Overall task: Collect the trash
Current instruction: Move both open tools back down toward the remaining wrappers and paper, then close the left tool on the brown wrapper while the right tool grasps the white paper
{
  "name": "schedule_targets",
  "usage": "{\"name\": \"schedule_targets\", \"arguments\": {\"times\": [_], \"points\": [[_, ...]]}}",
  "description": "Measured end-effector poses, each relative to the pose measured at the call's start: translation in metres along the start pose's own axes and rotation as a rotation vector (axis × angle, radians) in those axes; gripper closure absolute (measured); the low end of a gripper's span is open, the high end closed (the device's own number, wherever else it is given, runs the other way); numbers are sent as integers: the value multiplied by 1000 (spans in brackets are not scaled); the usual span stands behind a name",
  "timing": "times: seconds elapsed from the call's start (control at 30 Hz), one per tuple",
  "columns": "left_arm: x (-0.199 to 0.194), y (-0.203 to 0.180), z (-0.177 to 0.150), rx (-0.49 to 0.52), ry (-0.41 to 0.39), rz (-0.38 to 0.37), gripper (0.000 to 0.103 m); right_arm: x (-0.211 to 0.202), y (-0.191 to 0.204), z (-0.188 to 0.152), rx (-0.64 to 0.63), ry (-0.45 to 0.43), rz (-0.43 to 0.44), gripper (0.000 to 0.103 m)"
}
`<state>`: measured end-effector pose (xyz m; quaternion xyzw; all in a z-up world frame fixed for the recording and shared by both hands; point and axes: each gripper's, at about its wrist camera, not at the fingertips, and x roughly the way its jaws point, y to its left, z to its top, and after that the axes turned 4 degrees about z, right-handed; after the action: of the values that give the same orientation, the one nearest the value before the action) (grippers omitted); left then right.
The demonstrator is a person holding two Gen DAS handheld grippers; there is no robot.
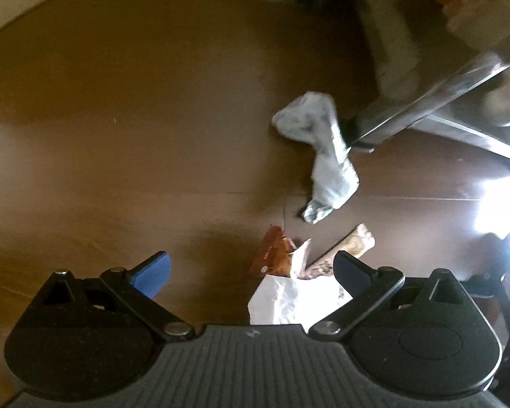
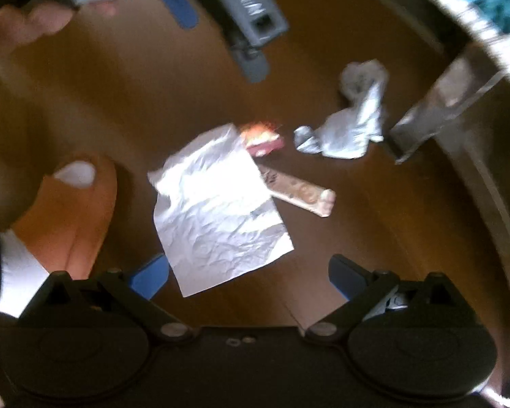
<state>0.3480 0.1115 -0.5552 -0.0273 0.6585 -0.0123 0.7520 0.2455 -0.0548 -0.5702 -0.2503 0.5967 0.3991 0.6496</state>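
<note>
White crumpled paper (image 2: 217, 210) lies on the brown floor (image 1: 119, 136) beside wrappers; both the left hand-held gripper (image 1: 251, 272) and right hand-held gripper (image 2: 248, 275) hover wide open, holding nothing

The left gripper (image 1: 251, 268) hangs wide apart above white paper (image 1: 289, 301); a crumpled bag (image 1: 323, 156) lies at one o'clock.

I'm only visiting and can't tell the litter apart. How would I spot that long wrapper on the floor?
Start at the brown wooden floor, then find the big crumpled white paper in the middle of it. The long wrapper pokes out from under that paper's edge. It is a flat tan strip, unlike the small orange packet and the scrunched silver-grey bag lying beyond it.
</note>
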Motion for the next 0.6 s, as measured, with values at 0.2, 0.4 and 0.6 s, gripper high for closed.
{"name": "schedule_targets", "arguments": {"times": [0.2, 0.4, 0.6], "points": [[41, -13, 1, 48, 47, -20, 1, 42, 1, 6, -49, 20, 19, 2], [61, -31, -2, 115, 52, -31, 2, 71, 9, 7, -98, 19, 19, 2], [78, -31, 0, 90, 81, -51, 19, 84, 22, 4, -155, 19, 13, 3]]}}
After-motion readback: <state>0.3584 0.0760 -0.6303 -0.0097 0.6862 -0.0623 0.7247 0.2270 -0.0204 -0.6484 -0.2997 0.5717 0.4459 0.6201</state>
